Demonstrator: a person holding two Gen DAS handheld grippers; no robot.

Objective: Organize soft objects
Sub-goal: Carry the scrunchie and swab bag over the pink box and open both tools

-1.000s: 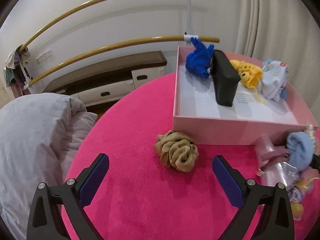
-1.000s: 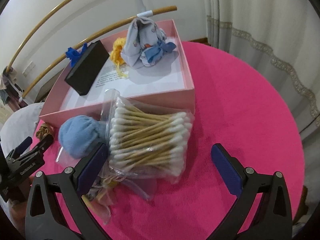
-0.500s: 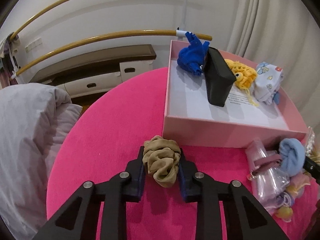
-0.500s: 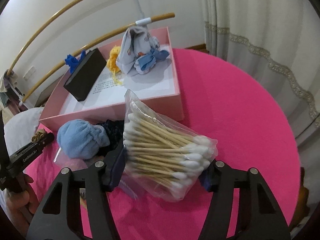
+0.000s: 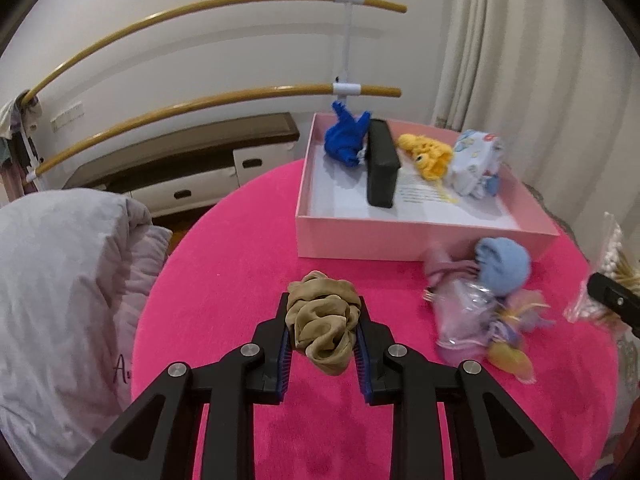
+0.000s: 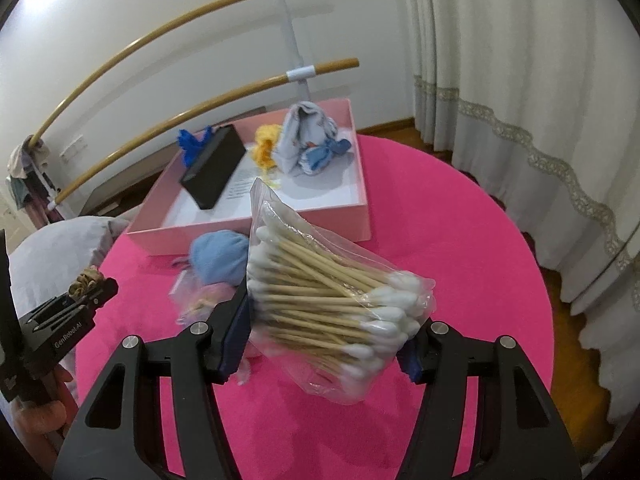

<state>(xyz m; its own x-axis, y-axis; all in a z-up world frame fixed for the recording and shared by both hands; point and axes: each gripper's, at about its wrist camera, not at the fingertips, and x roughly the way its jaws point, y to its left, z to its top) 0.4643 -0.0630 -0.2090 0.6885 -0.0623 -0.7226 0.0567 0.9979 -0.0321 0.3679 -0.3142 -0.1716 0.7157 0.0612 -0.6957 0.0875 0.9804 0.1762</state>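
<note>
My left gripper (image 5: 322, 334) is shut on a tan fabric scrunchie (image 5: 322, 326), held a little above the pink tabletop (image 5: 240, 280). My right gripper (image 6: 326, 330) is shut on a clear bag of cotton swabs (image 6: 328, 300), lifted off the table. Behind both stands an open pink box (image 5: 420, 236) that holds a blue cloth (image 5: 346, 140), a black case (image 5: 382, 168), a yellow knitted toy (image 5: 428, 156) and a printed cloth bundle (image 5: 476, 166). In front of the box lie a light blue sock ball (image 5: 504, 266) and small clear bags of hair ties (image 5: 472, 320).
A grey-white quilt (image 5: 60, 300) lies at the table's left edge. Curved wooden rails (image 5: 224, 100) and a low cabinet (image 5: 180, 172) stand behind. White curtains (image 6: 520, 100) hang on the right. The left gripper and a hand (image 6: 40, 420) show at the right view's left edge.
Both grippers went from open to shut: the left on the scrunchie, the right on the swab bag. Both have since risen with their loads, and the box looks farther away.
</note>
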